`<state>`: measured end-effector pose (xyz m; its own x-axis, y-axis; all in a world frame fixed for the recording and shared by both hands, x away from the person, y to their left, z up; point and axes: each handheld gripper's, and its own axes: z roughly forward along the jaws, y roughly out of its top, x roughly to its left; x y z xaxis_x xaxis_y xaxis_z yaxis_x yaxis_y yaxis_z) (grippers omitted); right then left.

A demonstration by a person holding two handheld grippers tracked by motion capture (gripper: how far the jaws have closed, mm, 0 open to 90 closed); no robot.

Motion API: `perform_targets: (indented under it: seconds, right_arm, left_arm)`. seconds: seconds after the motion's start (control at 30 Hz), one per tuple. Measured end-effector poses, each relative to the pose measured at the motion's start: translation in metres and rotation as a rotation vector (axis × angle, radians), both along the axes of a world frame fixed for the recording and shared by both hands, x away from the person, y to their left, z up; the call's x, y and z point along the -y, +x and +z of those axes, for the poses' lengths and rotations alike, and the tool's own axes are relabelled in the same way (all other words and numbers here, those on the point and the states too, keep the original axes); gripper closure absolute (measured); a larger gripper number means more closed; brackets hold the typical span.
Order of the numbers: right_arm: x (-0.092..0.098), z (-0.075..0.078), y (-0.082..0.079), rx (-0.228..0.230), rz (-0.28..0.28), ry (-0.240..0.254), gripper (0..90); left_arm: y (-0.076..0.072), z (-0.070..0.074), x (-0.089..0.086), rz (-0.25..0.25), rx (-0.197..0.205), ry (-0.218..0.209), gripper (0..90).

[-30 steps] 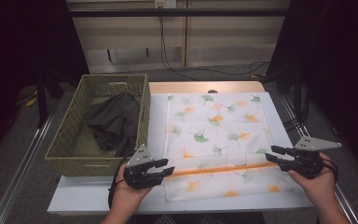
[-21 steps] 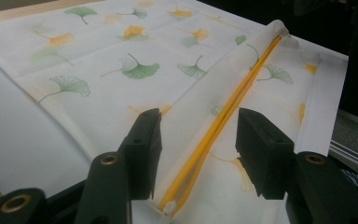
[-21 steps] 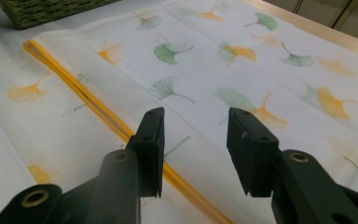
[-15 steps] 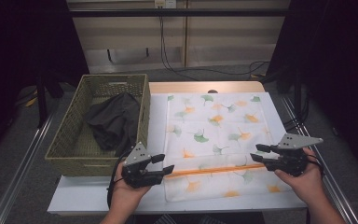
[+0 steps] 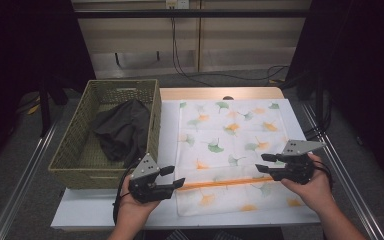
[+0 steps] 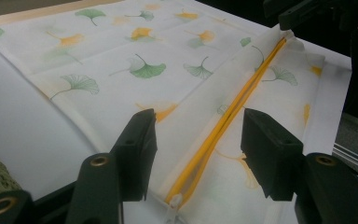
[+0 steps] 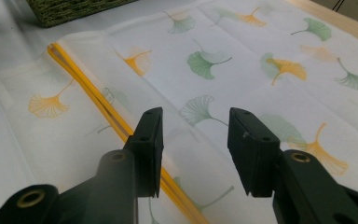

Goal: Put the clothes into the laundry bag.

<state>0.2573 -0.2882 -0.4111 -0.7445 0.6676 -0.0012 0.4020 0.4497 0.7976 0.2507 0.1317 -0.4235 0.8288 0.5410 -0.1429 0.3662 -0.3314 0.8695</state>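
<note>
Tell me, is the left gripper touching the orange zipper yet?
Apart. In the left gripper view, the open left gripper straddles the orange zipper, with white fabric visible between each jaw and it.

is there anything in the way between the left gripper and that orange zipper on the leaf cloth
Nothing visible does. The left gripper is open over the orange zipper end, with only the leaf cloth beneath.

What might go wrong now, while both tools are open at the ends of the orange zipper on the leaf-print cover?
1. The left tool straddles the orange zipper near its pull; closing may pinch thin fabric too, not only the zipper.
2. In the right gripper view, the right tool sits beside the zipper, so a grasp could miss it.
3. Pulling may drag the cover across the smooth table.
</note>
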Motion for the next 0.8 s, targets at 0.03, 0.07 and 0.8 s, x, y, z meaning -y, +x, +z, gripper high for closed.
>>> perform_targets:
  seconds: [0.03,0.07,0.8]
  right_arm:
    - [-0.001,-0.001,0.002,-0.008,0.004,-0.001,55.9]
    - [-0.003,-0.003,0.003,-0.012,0.004,-0.004,56.2]
    - [-0.023,-0.042,0.029,-0.155,0.04,-0.084,48.4]
  left_arm:
    - [0.0,-0.001,0.0,-0.002,0.0,0.0,45.2]
    - [0.0,-0.001,0.0,0.0,-0.003,-0.005,45.2]
    - [0.001,-0.004,0.001,-0.013,-0.014,0.007,43.5]
